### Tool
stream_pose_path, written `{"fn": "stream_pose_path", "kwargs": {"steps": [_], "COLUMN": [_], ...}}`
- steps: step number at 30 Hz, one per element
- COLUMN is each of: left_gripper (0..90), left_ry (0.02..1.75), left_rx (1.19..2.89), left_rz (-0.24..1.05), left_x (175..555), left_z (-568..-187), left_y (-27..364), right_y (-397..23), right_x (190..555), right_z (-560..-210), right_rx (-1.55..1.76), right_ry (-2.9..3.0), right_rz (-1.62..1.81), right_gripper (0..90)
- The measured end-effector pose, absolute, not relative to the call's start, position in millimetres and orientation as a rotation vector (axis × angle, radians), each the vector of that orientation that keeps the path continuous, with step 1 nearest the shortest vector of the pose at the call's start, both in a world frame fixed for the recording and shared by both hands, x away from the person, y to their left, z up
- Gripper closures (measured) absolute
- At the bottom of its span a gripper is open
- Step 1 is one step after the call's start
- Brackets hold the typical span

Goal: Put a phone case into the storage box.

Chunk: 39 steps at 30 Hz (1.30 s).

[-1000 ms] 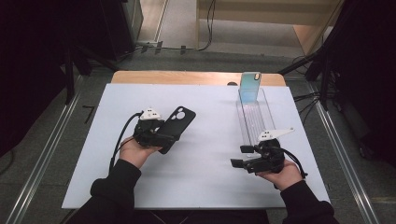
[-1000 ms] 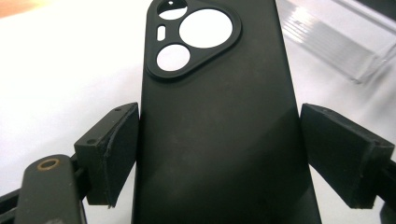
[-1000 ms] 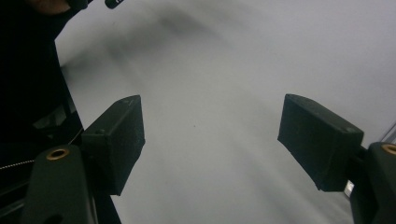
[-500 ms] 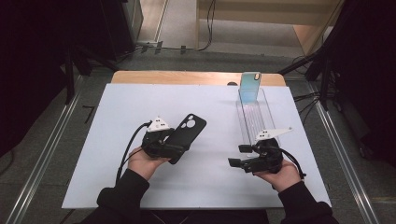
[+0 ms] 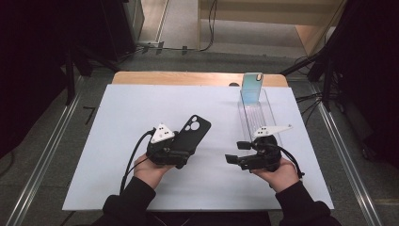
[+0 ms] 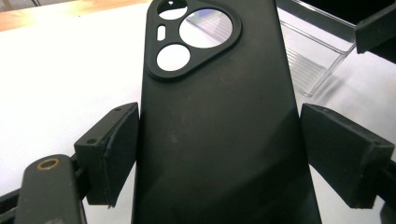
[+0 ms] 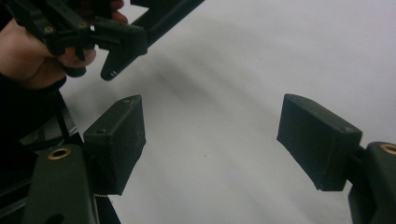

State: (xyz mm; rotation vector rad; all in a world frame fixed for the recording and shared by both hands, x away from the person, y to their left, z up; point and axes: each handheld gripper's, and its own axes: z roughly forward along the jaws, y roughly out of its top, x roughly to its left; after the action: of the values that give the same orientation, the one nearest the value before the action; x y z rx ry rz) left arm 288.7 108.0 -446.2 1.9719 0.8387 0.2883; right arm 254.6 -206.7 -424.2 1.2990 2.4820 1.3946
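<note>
A black phone case (image 5: 195,132) with a camera cut-out is lifted off the white board, lying between the jaws of my left gripper (image 5: 186,150). In the left gripper view both pads press the sides of the case (image 6: 219,130). My right gripper (image 5: 236,151) is at the right of the board, pointing left, open. In the right gripper view its pads (image 7: 116,140) stand wide apart over bare white surface, with my left gripper (image 7: 112,37) and the hand holding it at the upper left.
A clear plastic rack (image 5: 258,117) lies at the back right of the white board (image 5: 117,117), with a teal iridescent phone case (image 5: 251,88) standing at its far end. The rack (image 6: 313,56) lies just beyond the black case. Metal rails run along both sides.
My left gripper has carried the black case to the right, toward the middle of the board and nearer the right gripper. The right gripper has hardly moved.
</note>
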Motion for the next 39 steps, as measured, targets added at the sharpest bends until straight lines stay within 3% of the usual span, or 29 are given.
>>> {"fn": "stream_pose_path", "kwargs": {"steps": [24,39], "left_gripper": [14.9,14.8], "left_ry": [0.769,0.758], "left_rx": [1.833,1.786], "left_rz": [0.461,0.437], "left_x": [272.9,263.1], "left_z": [-455.0,-456.9], "left_y": [103.8,97.3], "right_y": [-167.5,-157.8], "right_x": [286.8,306.9], "right_z": [-398.9,-395.8], "right_rx": [1.341,1.391], "right_ry": [2.401,2.392], "right_rz": [1.469,1.497], "right_gripper": [21.1,21.4]}}
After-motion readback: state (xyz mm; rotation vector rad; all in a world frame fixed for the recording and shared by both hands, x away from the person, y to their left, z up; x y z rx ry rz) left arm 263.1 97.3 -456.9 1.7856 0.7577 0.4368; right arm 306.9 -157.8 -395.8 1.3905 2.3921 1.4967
